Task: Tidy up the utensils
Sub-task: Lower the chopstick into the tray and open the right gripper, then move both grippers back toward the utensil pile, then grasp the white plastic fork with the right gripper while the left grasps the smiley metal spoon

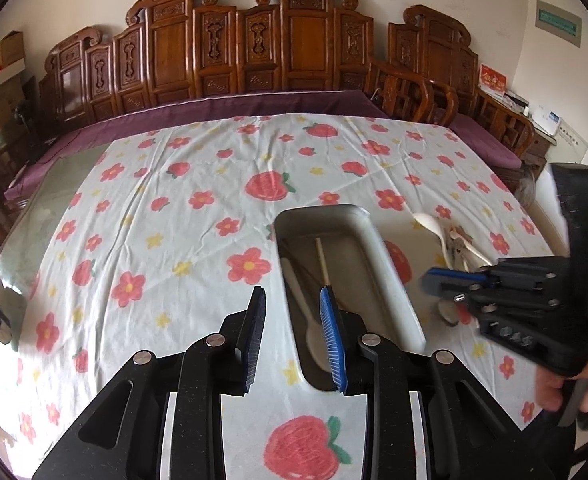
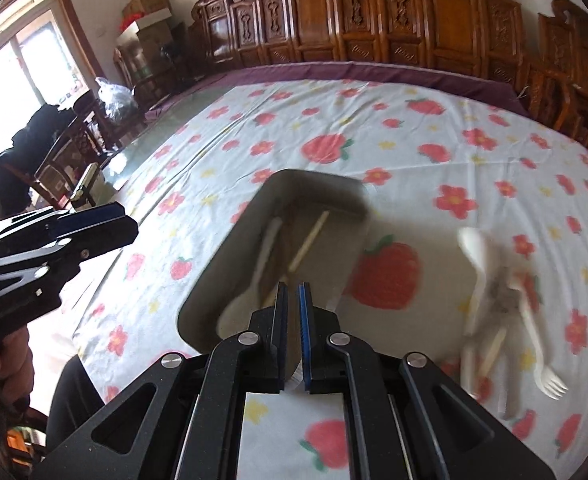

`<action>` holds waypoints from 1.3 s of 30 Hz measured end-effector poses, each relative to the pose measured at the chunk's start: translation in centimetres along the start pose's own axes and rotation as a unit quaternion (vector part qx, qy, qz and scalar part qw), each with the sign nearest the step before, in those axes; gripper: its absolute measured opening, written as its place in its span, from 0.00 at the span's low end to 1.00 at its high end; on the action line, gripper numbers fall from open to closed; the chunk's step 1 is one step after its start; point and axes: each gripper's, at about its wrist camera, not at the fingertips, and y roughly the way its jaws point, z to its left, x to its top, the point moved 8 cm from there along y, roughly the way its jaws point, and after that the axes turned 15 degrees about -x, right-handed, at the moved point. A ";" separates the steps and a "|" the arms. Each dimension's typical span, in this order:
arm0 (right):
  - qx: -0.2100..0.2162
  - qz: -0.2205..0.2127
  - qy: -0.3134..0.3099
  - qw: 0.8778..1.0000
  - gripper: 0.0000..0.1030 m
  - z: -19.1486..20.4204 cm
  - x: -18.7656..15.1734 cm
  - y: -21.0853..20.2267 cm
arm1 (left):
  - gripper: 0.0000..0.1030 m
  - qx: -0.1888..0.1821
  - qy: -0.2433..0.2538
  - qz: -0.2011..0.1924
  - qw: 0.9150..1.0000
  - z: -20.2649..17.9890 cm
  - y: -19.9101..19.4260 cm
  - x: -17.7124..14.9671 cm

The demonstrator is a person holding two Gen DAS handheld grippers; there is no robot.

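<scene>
Table: covered by a white cloth printed with red flowers and strawberries; carved wooden bench behind it

Tray: long, metal, rounded corners, lying on the cloth just ahead of both grippers

In the tray: a white spoon with its bowl at the near end, and a pale wooden stick lying beside it

Loose utensils: a heap on the cloth to the right of the tray, apart from it; a white spoon, a white fork and some grey metal pieces can be made out, the rest blurred

Left gripper: jaws partly apart, nothing between them, hanging over the tray's near left edge

Right gripper: jaws closed almost together, nothing visibly held, over the tray's near end; a hand holds its grip
</scene>
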 end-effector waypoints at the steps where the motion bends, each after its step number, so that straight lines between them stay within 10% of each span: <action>1: -0.004 -0.004 0.001 1.000 0.07 -0.7 -0.2 -0.6 | 0.26 -0.002 0.001 0.000 1.000 -0.3 0.1 0.1; 18: -0.105 -0.012 0.052 0.993 0.08 -14.5 -6.5 -6.2 | 0.53 -0.055 0.031 0.014 0.998 -7.1 3.6 0.2; 39: -0.151 0.078 0.007 0.985 0.25 -20.7 -7.0 5.7 | 0.55 -0.091 0.051 0.071 0.992 -12.9 8.9 -2.5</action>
